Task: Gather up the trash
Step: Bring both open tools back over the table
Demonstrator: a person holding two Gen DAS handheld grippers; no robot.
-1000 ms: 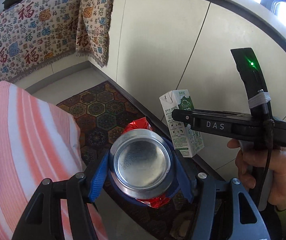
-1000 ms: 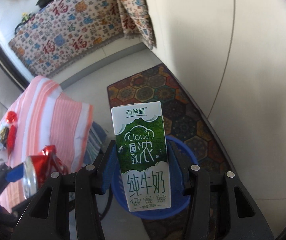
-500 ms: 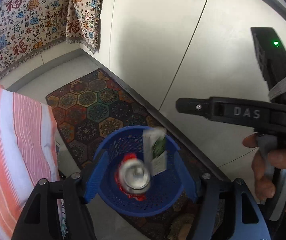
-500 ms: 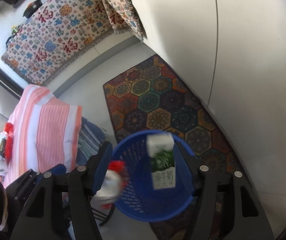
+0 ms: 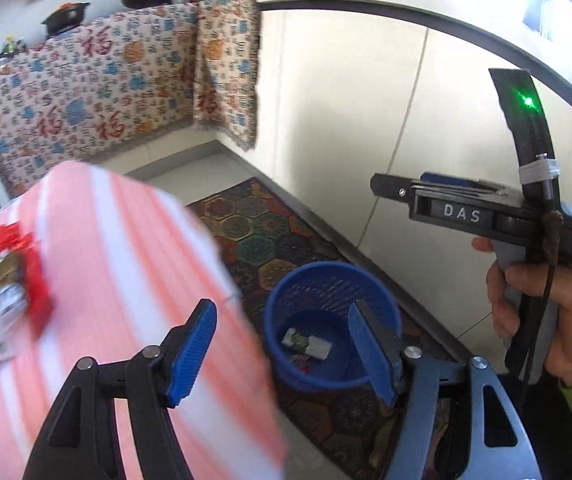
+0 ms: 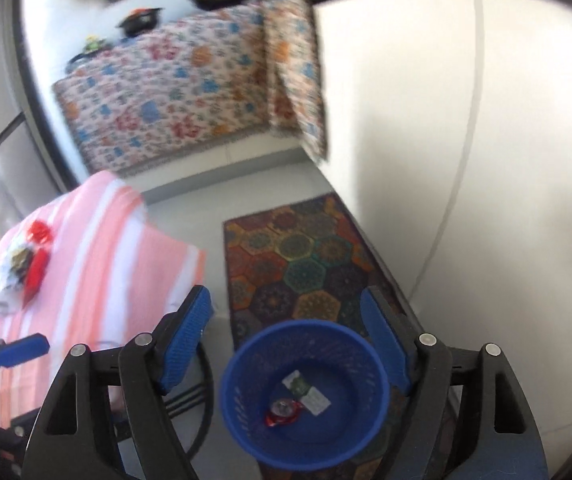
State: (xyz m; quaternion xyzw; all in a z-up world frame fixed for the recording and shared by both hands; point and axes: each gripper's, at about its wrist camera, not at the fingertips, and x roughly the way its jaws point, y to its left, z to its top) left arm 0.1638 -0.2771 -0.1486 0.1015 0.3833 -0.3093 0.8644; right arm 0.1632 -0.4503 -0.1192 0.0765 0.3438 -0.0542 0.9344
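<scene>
Crushed can (image 6: 282, 410) and carton (image 6: 305, 390) lie in blue basket (image 6: 246, 360).

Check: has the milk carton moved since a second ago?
Yes. The milk carton has dropped out of the right gripper and lies inside the blue basket.

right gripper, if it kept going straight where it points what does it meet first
Most likely the blue basket on the patterned rug: it sits between the opening, empty fingers of the right gripper, well below them. Depth is unclear.
</scene>
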